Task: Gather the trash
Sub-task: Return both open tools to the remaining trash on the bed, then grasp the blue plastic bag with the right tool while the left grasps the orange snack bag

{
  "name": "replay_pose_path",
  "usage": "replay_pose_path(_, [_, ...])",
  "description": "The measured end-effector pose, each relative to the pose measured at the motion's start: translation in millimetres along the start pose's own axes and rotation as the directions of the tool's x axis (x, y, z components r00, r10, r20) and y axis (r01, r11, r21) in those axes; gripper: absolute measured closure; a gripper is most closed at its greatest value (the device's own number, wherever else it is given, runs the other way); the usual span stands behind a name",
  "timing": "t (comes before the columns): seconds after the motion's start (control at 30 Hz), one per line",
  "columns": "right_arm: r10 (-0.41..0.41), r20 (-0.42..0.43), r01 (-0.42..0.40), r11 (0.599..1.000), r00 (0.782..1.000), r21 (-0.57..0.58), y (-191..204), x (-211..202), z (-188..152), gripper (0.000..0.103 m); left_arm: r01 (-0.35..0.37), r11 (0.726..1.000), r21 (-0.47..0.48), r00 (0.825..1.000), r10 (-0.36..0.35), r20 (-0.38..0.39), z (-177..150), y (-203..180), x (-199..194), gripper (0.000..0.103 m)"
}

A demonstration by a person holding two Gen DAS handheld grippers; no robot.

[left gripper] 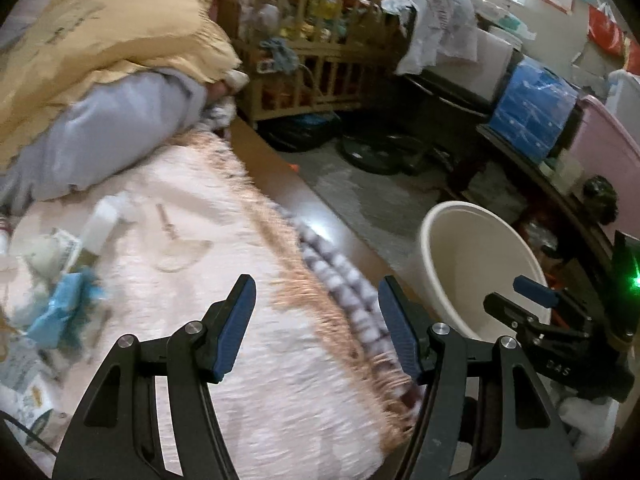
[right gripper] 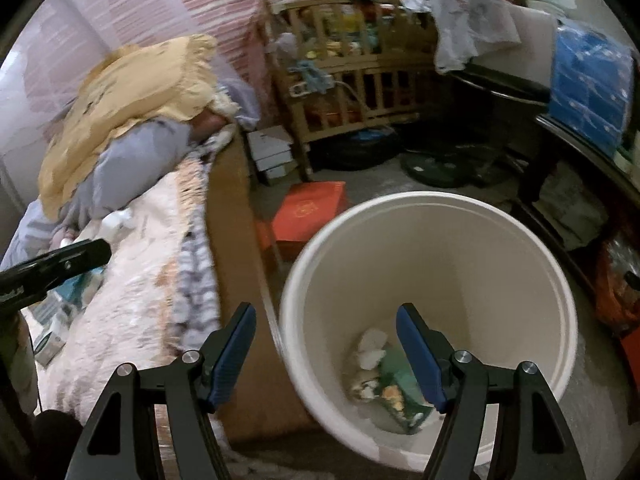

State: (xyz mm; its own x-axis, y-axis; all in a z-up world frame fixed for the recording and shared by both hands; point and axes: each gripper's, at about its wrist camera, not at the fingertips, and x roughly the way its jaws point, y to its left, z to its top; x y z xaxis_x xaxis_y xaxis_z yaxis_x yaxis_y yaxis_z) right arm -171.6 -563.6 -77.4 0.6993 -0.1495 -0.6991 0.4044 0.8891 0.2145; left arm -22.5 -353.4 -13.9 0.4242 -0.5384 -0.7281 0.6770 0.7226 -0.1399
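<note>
A white trash bucket (right gripper: 472, 240) stands on the floor beside the bed; it also shows in the left wrist view (left gripper: 452, 240). White crumpled paper (right gripper: 372, 346) and a green wrapper (right gripper: 400, 396) lie in its bottom. My right gripper (right gripper: 326, 316) is open and empty above the bucket's left rim. My left gripper (left gripper: 316, 292) is open and empty above the pink blanket (left gripper: 260, 360). Trash lies on the bed at the left: a blue wrapper (left gripper: 64, 308), a white bottle (left gripper: 100, 224), a clear plastic piece (left gripper: 180, 252) and printed packets (left gripper: 24, 380).
A yellow pillow (left gripper: 100, 32) and grey bedding (left gripper: 112, 132) lie at the bed's head. A wooden crib (right gripper: 352, 80) stands at the back. An orange box (right gripper: 308, 208) and white boxes (right gripper: 272, 152) lie on the floor. A dark table (left gripper: 540, 168) with blue packs stands right.
</note>
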Motion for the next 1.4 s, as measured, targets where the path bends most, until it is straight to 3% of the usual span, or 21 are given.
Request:
replay_pose_path(0.33, [0.083, -0.007, -0.083, 0.993, 0.997, -0.078, 66, 1, 5, 0.033, -0.096, 0.993, -0.069, 0.994, 0.100, 0.054, -12, 49, -36, 0.040])
replay_pose_path(0.7, [0.196, -0.073, -0.207, 0.958, 0.978, -0.199, 157, 19, 3, 0.033, -0.178, 0.972, -0.150, 0.981, 0.187, 0.049, -44, 118, -74, 0.040])
replay_pose_path(1.17, [0.319, -0.202, -0.367, 0.882, 0.926, -0.294, 271, 67, 2, 0.031, -0.321, 0.892, -0.318, 0.937, 0.348, 0.030, -101, 249, -129, 0.040])
replay_pose_path(1.4, [0.360, -0.259, -0.427, 0.858, 0.896, -0.285, 319, 103, 13, 0.028, -0.317, 0.888, -0.333, 0.943, 0.334, -0.007, -116, 283, -117, 0.040])
